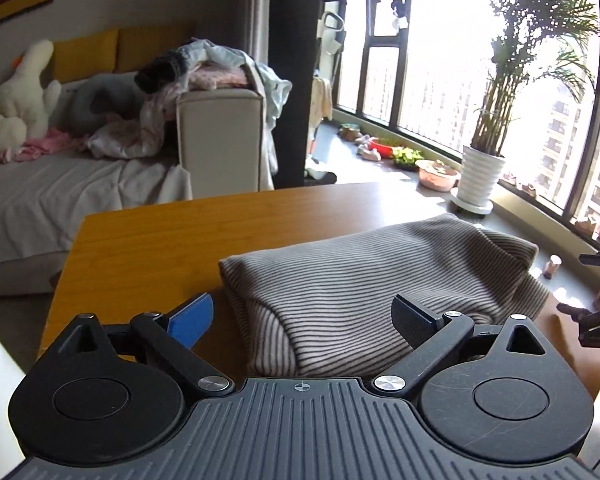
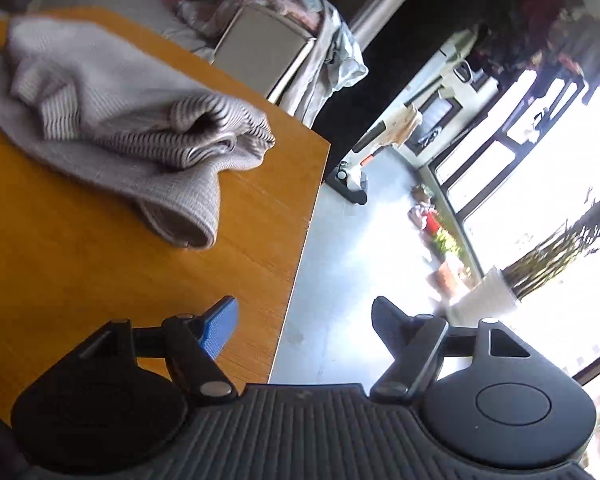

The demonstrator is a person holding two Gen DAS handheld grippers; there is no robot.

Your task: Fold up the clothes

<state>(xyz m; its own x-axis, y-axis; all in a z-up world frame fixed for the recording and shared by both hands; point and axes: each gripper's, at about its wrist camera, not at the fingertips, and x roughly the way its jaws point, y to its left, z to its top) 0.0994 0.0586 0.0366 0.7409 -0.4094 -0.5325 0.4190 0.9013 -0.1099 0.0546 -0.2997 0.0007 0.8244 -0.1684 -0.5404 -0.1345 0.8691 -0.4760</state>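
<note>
Both tools spread wide, holding nothing. Left gripper (image 1: 302, 312) hovers over near edge of folded striped sweater (image 1: 372, 280) on wooden table (image 1: 148, 240); right gripper (image 2: 304, 320) over table's right edge.

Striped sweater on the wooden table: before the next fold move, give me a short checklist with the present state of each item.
1. Left gripper open and empty: ok, jaws spread wide with the striped sweater lying between and below them.
2. Right gripper open and empty: ok, it hangs over the table edge, apart from the sweater.
3. Sweater fully on the wooden table: ok in the right wrist view, no part overhangs the visible edge.
4. Sweater flat and tidy: not ok, it is bunched, with a ribbed hem or cuff sticking out loose.
5. Left fingers touching fabric: cannot tell.
</note>
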